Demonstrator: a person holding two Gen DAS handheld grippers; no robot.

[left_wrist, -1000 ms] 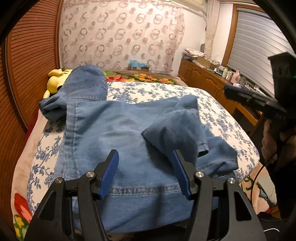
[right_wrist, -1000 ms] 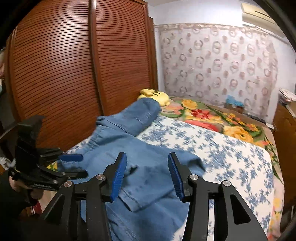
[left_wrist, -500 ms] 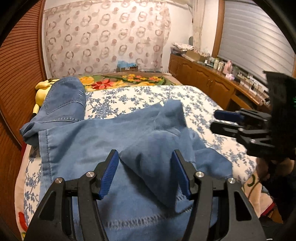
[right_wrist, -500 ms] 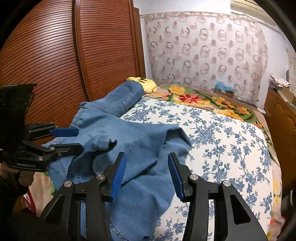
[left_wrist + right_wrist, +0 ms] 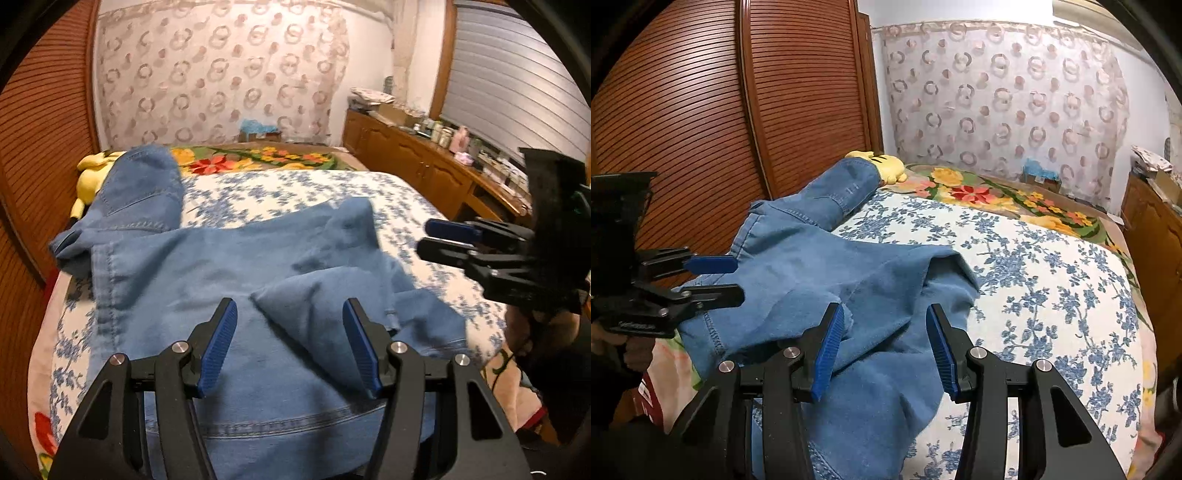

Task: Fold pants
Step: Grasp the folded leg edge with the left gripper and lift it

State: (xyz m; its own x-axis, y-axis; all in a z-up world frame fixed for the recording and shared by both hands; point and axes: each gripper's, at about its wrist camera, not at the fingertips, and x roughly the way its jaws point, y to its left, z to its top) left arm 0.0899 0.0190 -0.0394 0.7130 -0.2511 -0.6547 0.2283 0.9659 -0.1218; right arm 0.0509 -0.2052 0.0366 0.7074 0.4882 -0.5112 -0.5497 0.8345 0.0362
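1. Plainly, the blue denim pants (image 5: 207,280) lay spread across the bed (image 5: 332,192), on its white cover with blue flowers, reaching from the near edge toward the wooden wardrobe doors (image 5: 701,110).
2. One leg ran back along the wardrobe side, its end resting against a yellow plush toy (image 5: 886,166).
3. Part of the denim was folded over on itself near the middle, making a rumpled flap.
4. The left gripper (image 5: 290,339) hovered above the near part of the pants with its blue-padded fingers (image 5: 218,343) apart, nothing clamped between them.
5. The right gripper (image 5: 884,343) hung over the pants at the bed's near side, its fingers (image 5: 829,350) likewise apart and gripping nothing.
6. Each gripper showed at the edge of the other's view, held clear of the cloth.
7. A patterned curtain (image 5: 221,74) covered the far wall, and a wooden cabinet (image 5: 424,166) with small items stood along the right.
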